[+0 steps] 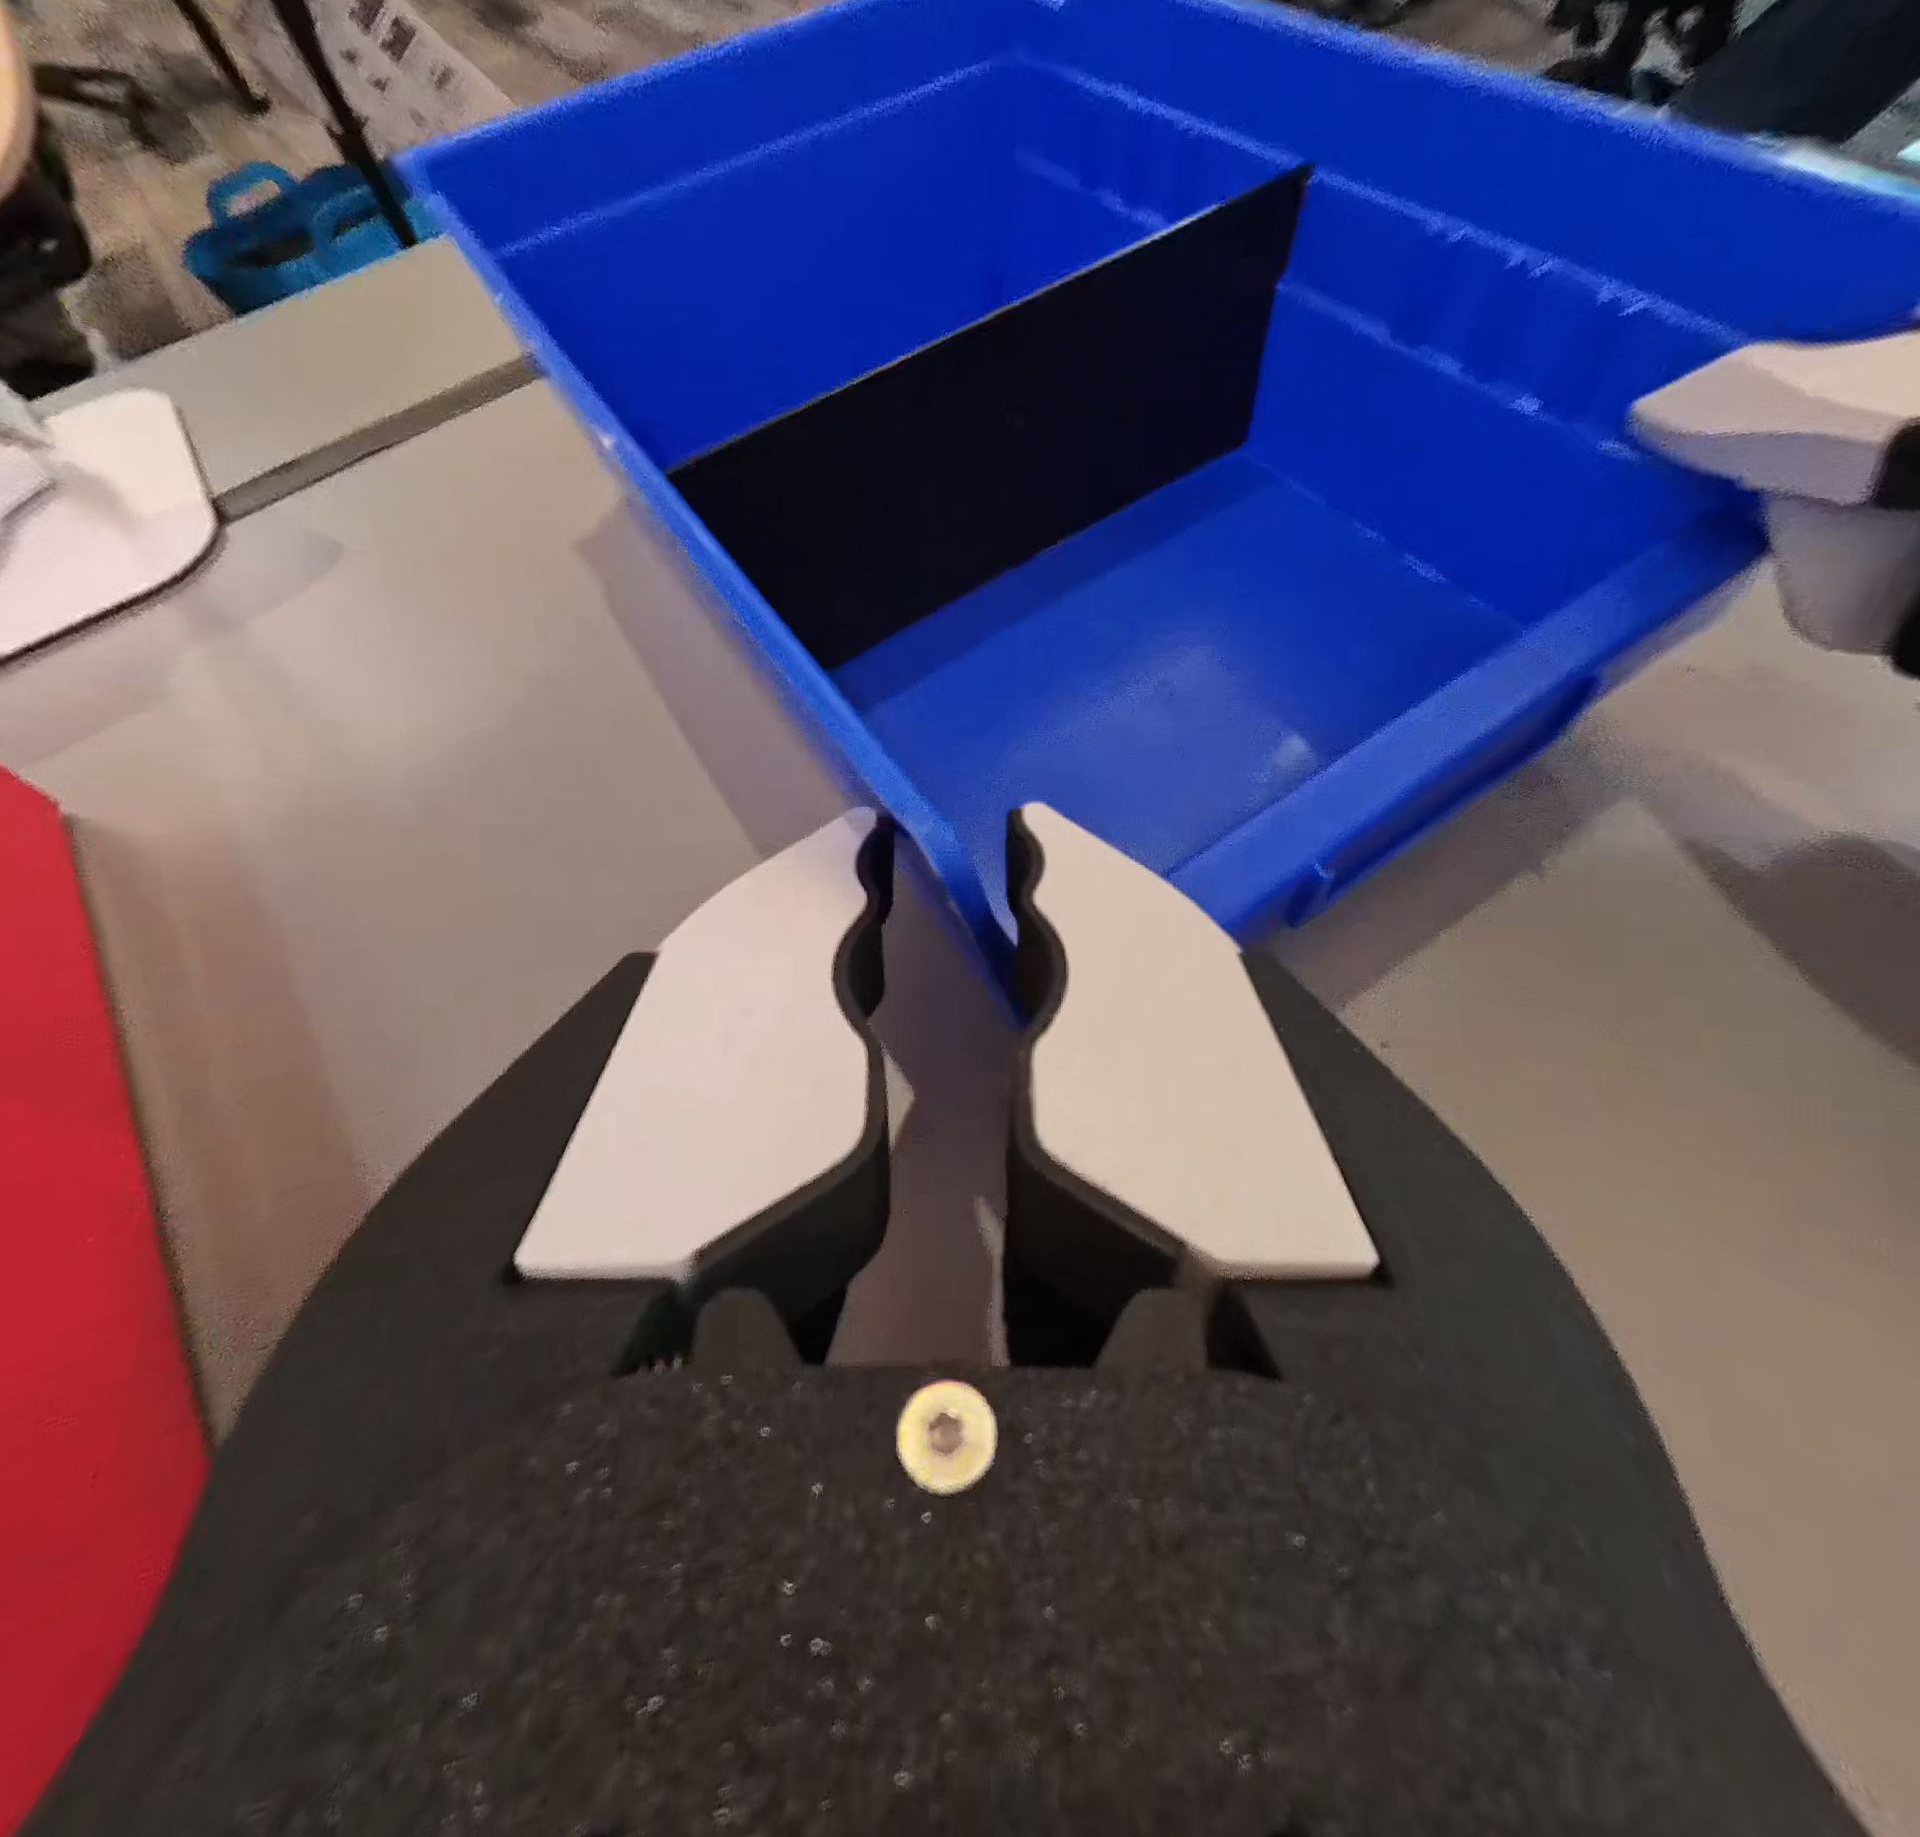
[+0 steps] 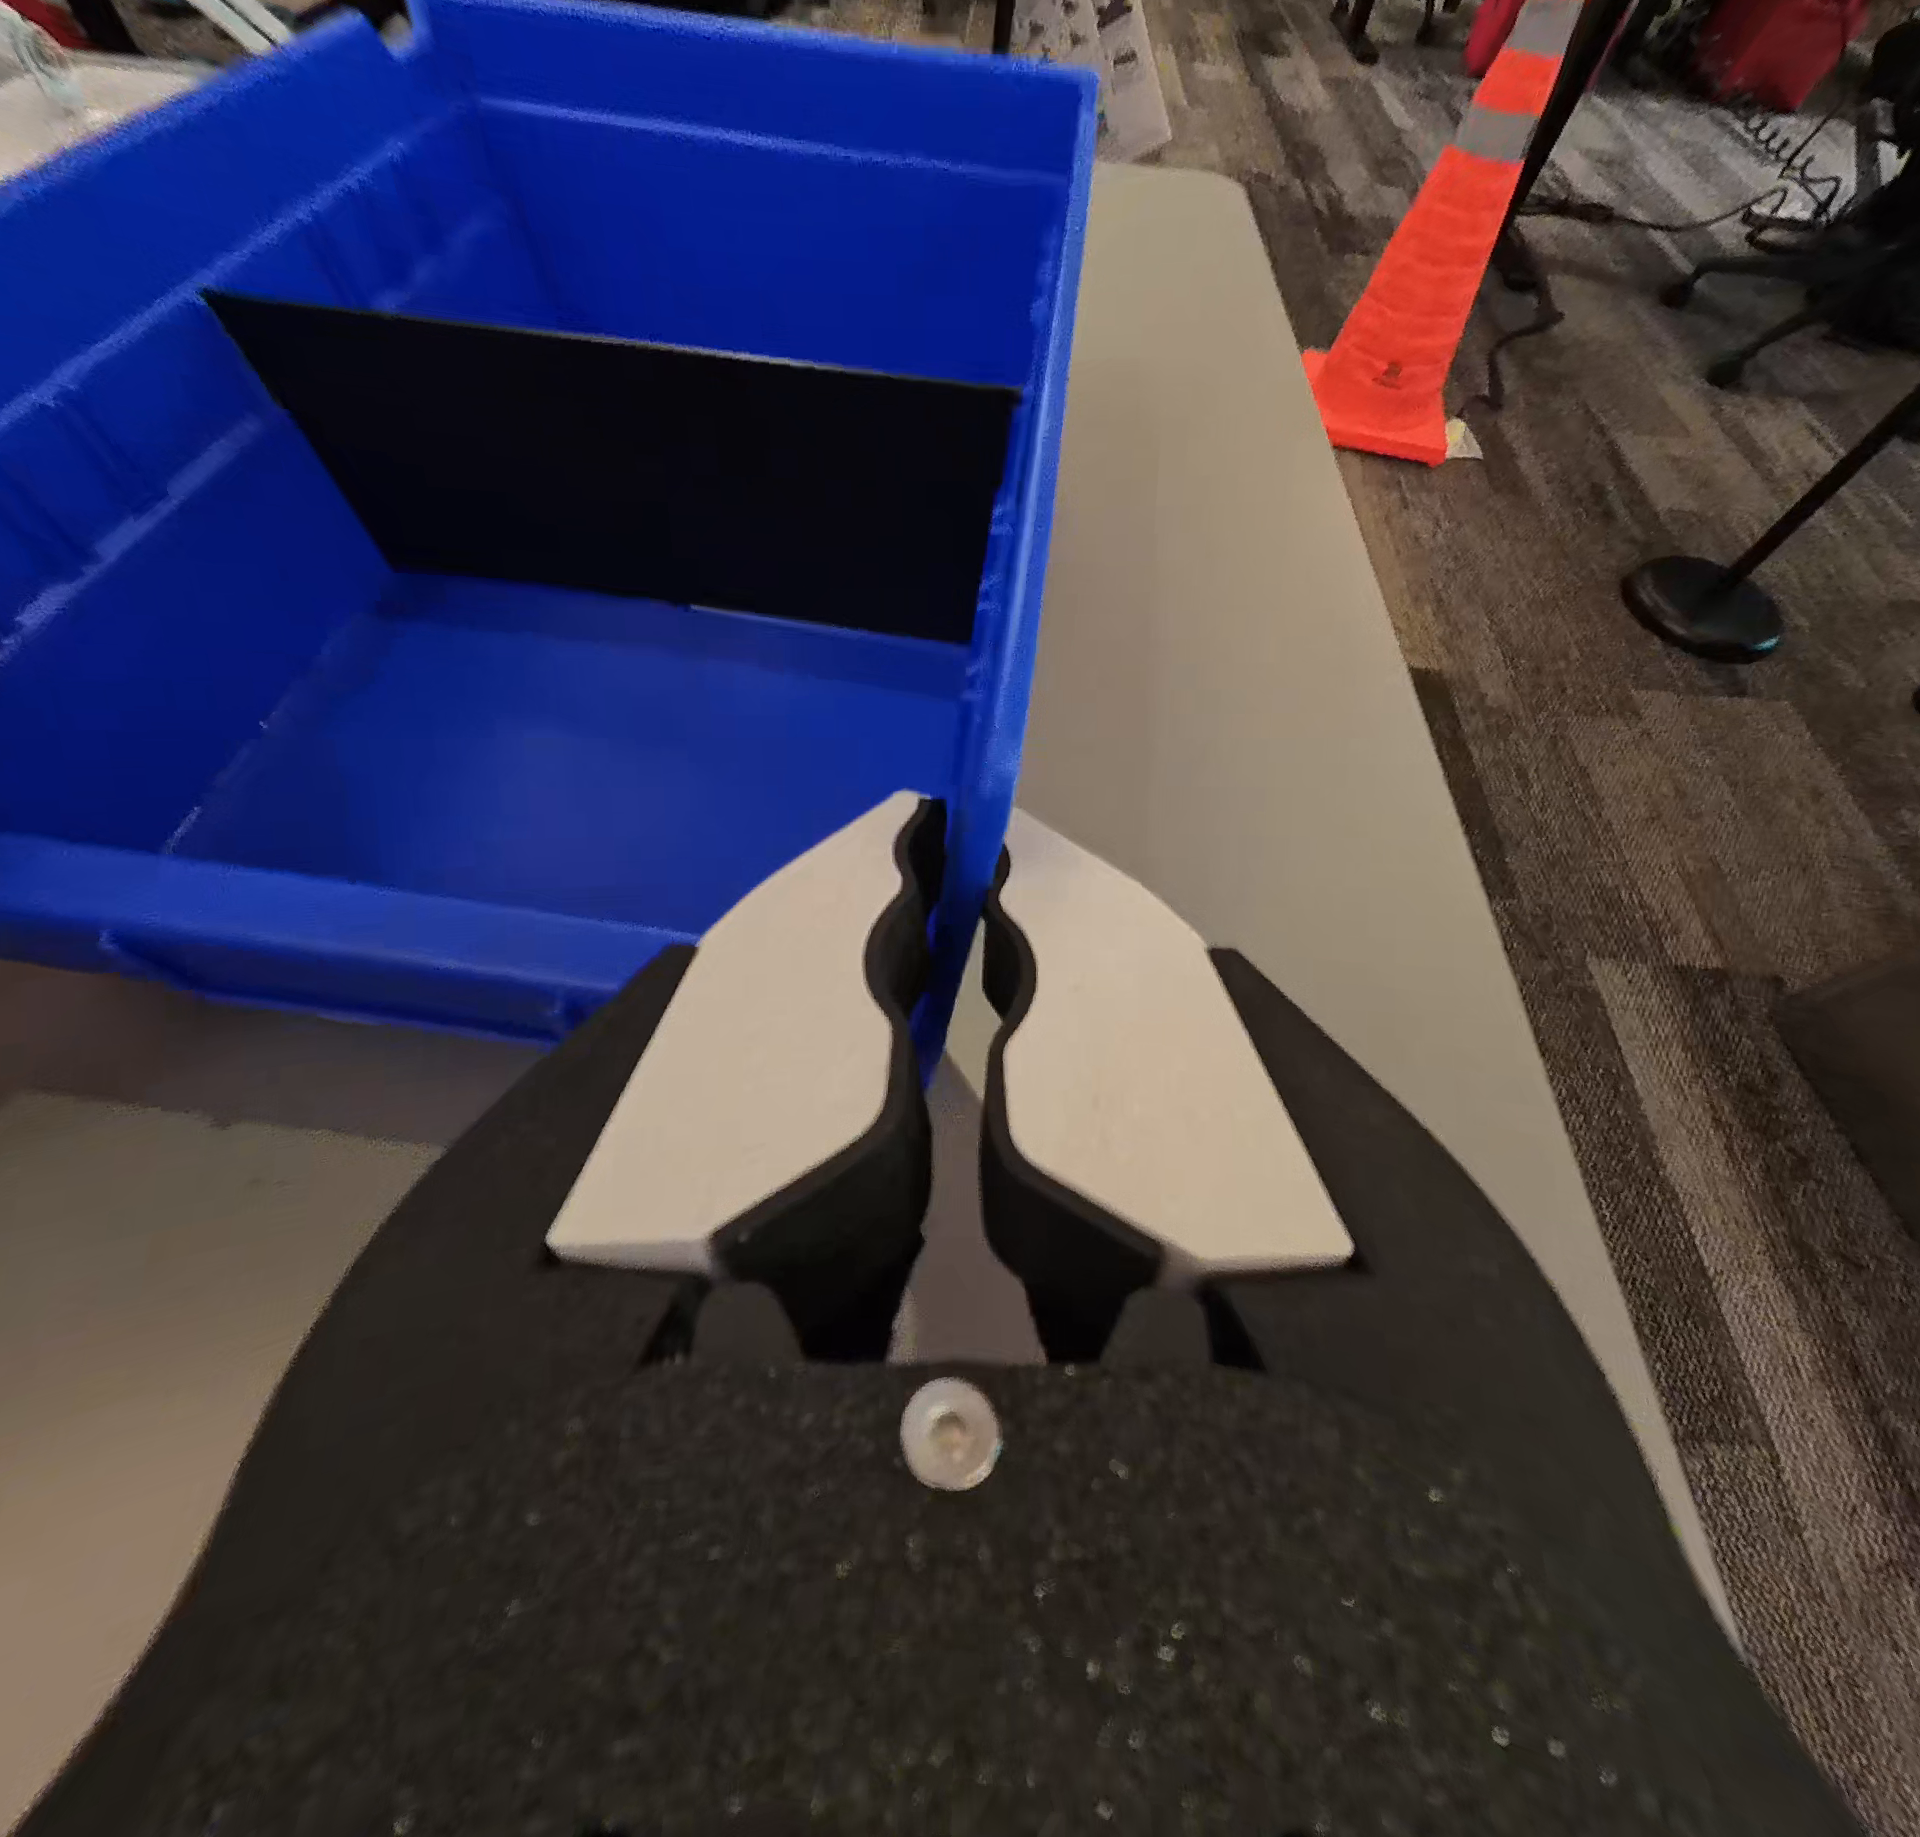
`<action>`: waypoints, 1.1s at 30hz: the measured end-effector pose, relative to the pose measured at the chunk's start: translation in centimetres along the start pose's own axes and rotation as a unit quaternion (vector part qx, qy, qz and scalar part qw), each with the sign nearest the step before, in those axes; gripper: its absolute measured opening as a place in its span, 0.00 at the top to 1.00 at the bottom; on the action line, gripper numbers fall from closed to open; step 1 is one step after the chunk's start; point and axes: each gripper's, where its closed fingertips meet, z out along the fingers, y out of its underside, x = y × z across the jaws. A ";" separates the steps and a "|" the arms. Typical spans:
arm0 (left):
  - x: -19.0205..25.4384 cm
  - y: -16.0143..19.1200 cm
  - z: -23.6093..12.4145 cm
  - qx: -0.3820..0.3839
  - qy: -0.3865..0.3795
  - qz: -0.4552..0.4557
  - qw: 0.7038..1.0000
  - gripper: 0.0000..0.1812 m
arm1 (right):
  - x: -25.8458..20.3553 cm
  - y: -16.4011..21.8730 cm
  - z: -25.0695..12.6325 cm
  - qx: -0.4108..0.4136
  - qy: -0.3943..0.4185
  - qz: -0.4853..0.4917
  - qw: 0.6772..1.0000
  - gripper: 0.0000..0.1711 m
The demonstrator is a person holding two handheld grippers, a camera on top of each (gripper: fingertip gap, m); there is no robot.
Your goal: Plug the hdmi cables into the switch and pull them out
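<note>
A blue plastic bin (image 1: 1195, 686) with a black divider (image 1: 987, 457) across its middle sits on the grey table (image 1: 416, 852). Both compartments look empty. No HDMI cable or switch shows in either view. My left gripper (image 1: 948, 842) is shut on the bin's left wall at the near corner. My right gripper (image 2: 961, 831) is shut on the bin's (image 2: 520, 748) right wall at its near corner. The right gripper also shows at the right edge of the left wrist view (image 1: 1787, 478). The divider (image 2: 644, 478) shows in the right wrist view too.
A red object (image 1: 62, 1268) lies at the table's left edge and a white object (image 1: 94, 520) lies farther back. The table's right edge (image 2: 1382, 748) runs close to the bin. On the floor stand an orange cone (image 2: 1455, 229) and a black stand base (image 2: 1704, 603).
</note>
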 end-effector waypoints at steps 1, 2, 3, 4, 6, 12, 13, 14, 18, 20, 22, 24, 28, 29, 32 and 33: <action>0.3 0.1 -0.1 0.004 0.006 0.003 1.000 0.89 | 0.1 0.0 0.0 0.009 -0.003 0.003 1.000 0.97; 0.8 0.2 -0.3 0.001 0.023 0.004 1.000 0.87 | 0.2 0.0 -0.1 0.009 -0.001 0.001 1.000 0.97; 1.4 0.3 -0.7 -0.004 0.048 0.004 0.999 0.84 | 0.6 0.2 -0.3 0.003 0.011 0.000 1.000 0.96; 1.8 0.4 -1.5 -0.004 0.073 -0.003 0.997 0.83 | 1.1 0.3 -0.5 -0.003 0.024 0.002 1.000 0.92; 1.7 -0.2 -4.3 0.018 0.123 -0.034 0.992 0.74 | 1.9 0.0 -1.5 -0.007 0.051 -0.001 0.999 0.82; -11.8 0.2 -17.2 0.094 0.035 -0.094 0.991 0.69 | -4.8 -6.7 -7.0 0.081 0.043 -0.060 0.994 0.78; -15.4 1.3 -19.1 0.094 -0.010 -0.105 0.990 0.69 | -8.5 -7.3 -6.8 0.083 -0.002 -0.069 0.994 0.79; -18.9 2.6 -20.9 0.092 -0.058 -0.117 0.987 0.69 | -12.8 -7.3 -6.4 0.073 -0.056 -0.072 0.993 0.80; -28.3 8.2 -24.2 0.082 -0.150 -0.195 0.966 0.69 | -30.6 -4.4 -4.3 -0.008 -0.291 0.002 0.957 0.78; -29.3 10.5 -22.7 0.038 -0.141 -0.218 0.965 0.68 | -35.9 -3.7 -2.9 -0.037 -0.325 0.038 0.944 0.77; -29.3 11.8 -21.0 0.005 -0.134 -0.215 0.967 0.69 | -37.2 -3.4 -0.4 -0.050 -0.267 0.050 0.961 0.79; -28.7 12.3 -19.5 -0.025 -0.119 -0.193 0.974 0.90 | -37.8 -2.2 1.8 -0.097 -0.213 0.032 0.972 0.85; -30.1 12.3 -19.7 -0.063 -0.165 -0.138 0.975 0.97 | -38.2 -2.5 2.3 -0.130 -0.180 0.046 0.974 0.91; -30.5 12.4 -20.0 -0.054 -0.162 -0.157 0.973 0.97 | -38.7 -2.7 2.1 -0.128 -0.175 0.046 0.975 0.91; -32.7 12.8 -22.6 -0.030 -0.181 -0.159 0.970 0.98 | -41.6 -3.8 1.4 -0.106 -0.189 0.046 0.975 0.90; -33.8 12.8 -23.9 -0.022 -0.195 -0.155 0.968 0.98 | -43.1 -4.1 1.3 -0.100 -0.198 0.045 0.974 0.90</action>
